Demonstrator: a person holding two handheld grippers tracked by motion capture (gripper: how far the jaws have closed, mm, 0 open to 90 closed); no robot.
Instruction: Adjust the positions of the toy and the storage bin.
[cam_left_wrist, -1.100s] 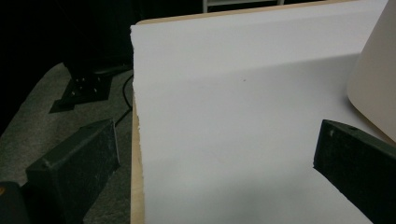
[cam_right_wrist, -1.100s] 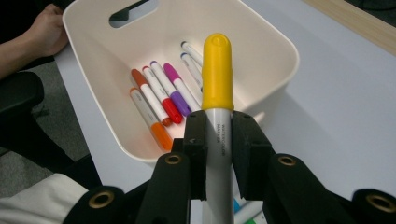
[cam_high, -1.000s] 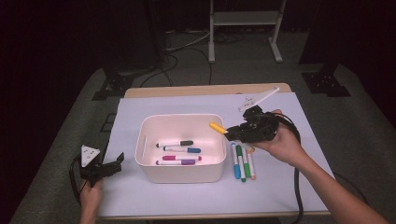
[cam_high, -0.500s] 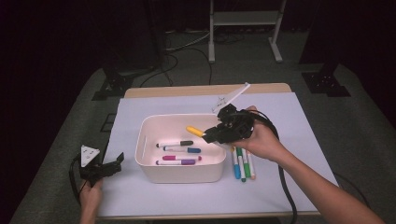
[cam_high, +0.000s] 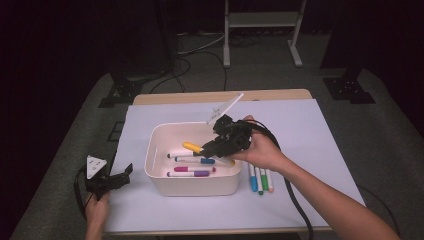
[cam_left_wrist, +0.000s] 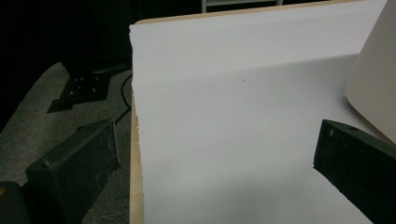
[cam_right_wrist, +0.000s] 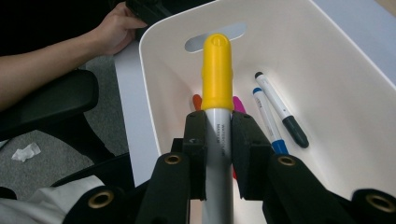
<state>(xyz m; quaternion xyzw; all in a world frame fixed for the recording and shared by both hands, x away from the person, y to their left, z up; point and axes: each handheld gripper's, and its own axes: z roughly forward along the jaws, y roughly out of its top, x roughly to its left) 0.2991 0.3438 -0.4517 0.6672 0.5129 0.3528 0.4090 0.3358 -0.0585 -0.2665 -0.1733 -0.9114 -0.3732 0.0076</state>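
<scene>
While clamped on yellow marker (cam_right_wrist: 217, 70) over bin (cam_high: 155, 150), right gripper (cam_high: 212, 145) mid-delivery; next, lower among markers (cam_high: 192, 172) inside, then release; left gripper (cam_high: 117, 179) idle, jaws wide, on table (cam_high: 300, 125) left of bin.

Since a second ago, the right gripper (cam_high: 209, 145), clamped on the yellow-capped marker (cam_high: 192, 147), moves leftward from above the loose markers (cam_high: 260, 179) lying beside the white bin (cam_high: 155, 150) to over the bin's interior, the yellow cap now above the markers lying inside.
</scene>
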